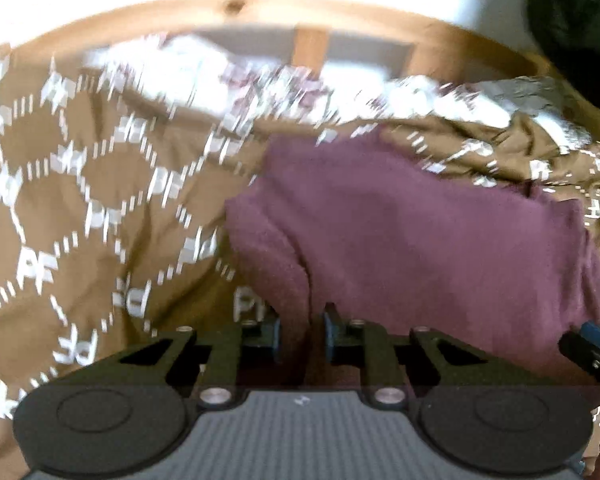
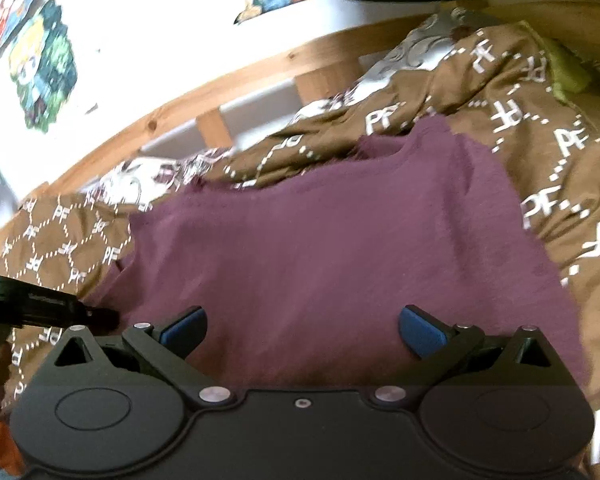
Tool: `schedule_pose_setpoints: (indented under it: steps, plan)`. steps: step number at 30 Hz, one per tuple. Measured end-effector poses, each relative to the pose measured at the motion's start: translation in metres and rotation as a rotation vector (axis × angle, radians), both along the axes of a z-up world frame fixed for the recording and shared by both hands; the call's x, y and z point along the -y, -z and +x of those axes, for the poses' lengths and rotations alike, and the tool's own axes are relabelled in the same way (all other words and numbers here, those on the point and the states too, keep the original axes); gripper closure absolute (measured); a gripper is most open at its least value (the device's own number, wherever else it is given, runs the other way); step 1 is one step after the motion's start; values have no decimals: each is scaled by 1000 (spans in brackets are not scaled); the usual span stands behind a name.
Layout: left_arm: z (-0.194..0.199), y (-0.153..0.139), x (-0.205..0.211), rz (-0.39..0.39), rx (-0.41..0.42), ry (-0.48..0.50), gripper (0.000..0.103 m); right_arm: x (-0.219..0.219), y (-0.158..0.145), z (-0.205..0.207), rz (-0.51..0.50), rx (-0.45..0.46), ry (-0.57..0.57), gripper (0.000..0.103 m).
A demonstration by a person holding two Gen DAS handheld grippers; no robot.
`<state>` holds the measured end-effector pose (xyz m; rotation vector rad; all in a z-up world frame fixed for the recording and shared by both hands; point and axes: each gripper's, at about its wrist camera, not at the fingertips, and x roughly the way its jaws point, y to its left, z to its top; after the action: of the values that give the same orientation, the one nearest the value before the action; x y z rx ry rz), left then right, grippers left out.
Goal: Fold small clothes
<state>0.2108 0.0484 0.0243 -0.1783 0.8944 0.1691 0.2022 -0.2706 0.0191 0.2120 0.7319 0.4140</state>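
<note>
Left wrist view: the left gripper [image 1: 300,334] is pinching a raised fold of the shirt [image 1: 412,240], its fingers [image 1: 275,334] pressing the cloth from both sides. The maroon shirt is lying on a brown blanket [image 1: 60,200] printed with white letters, spreading away from the fingers toward the upper right, long axis running roughly left to right across the view. Beyond it a white patterned sheet [image 1: 172,64] is showing, then a wooden bed rail [image 1: 140,20]. The tip of the right gripper [image 1: 592,348] is entering at the lower right edge, close over the shirt's hem. The picture is motion-blurred.

Right wrist view: the right gripper [image 2: 302,330] is hovering with fingers [image 2: 420,330] spread wide, shirt [image 2: 320,240] beneath them, nothing clamped. The shirt is lying flat, its neckline [image 2: 384,148] pointing away toward the upper right. The left gripper [image 2: 40,304] is reaching in at the shirt's left edge. Blanket [image 2: 560,160] folds are bunching up past the neckline; colourful pictures [image 2: 44,64] are hanging on the white wall.
</note>
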Motion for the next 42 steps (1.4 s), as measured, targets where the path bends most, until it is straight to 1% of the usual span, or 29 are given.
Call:
schedule_pose_setpoints:
  steps: [1, 3, 6, 9, 11, 15, 18, 21, 24, 26, 28, 31, 32, 33, 34, 35, 36, 38, 40, 41, 42]
  plan:
    - [0, -10, 10, 18, 21, 17, 84, 3, -3, 1, -3, 13, 12, 1]
    - [1, -29, 27, 26, 60, 47, 85, 8, -6, 3, -12, 39, 28, 1]
    - [10, -53, 55, 41, 96, 101, 85, 21, -14, 9, -27, 85, 64, 1]
    - [21, -68, 90, 80, 100, 178, 86, 40, -21, 18, -28, 104, 117, 1]
    - [29, -73, 112, 92, 97, 222, 86, 53, -23, 23, -23, 105, 160, 1]
    - [41, -69, 152, 82, 90, 304, 86, 83, -26, 34, 8, 108, 256, 1]
    - [43, -56, 183, 82, 83, 370, 86, 101, -28, 39, 25, 110, 316, 1]
    - [42, -42, 200, 61, 73, 411, 86, 116, -28, 42, 34, 114, 367, 1]
    - [40, -32, 206, -34, 53, 414, 92, 127, -28, 43, 38, 119, 397, 1]
    - [40, -26, 205, -90, 39, 420, 93, 130, -28, 43, 34, 120, 407, 1]
    - [37, -24, 206, -98, 34, 428, 93, 132, -27, 42, 36, 119, 411, 1]
    - [26, -29, 206, -97, 61, 444, 92, 132, -27, 43, 36, 123, 405, 1]
    - [25, -32, 204, -109, 74, 448, 86, 131, -28, 42, 36, 126, 402, 1]
    - [23, -35, 202, -123, 87, 450, 75, 130, -28, 42, 39, 130, 396, 1]
    - [19, -39, 198, -137, 104, 447, 67, 129, -28, 41, 44, 136, 387, 1]
    - [15, -42, 196, -144, 119, 441, 53, 128, -29, 41, 47, 143, 378, 1]
    - [11, -46, 192, -150, 137, 436, 43, 127, -29, 40, 50, 152, 364, 1]
    - [4, -54, 182, -159, 177, 425, 35, 122, -30, 40, 54, 170, 331, 1]
    - [-2, -62, 172, -153, 212, 401, 24, 118, -30, 39, 63, 185, 299, 1]
    - [-4, -64, 168, -145, 223, 389, 13, 115, -29, 38, 68, 191, 281, 1]
    - [-5, -65, 164, -132, 233, 376, 6, 112, -29, 38, 70, 194, 267, 1]
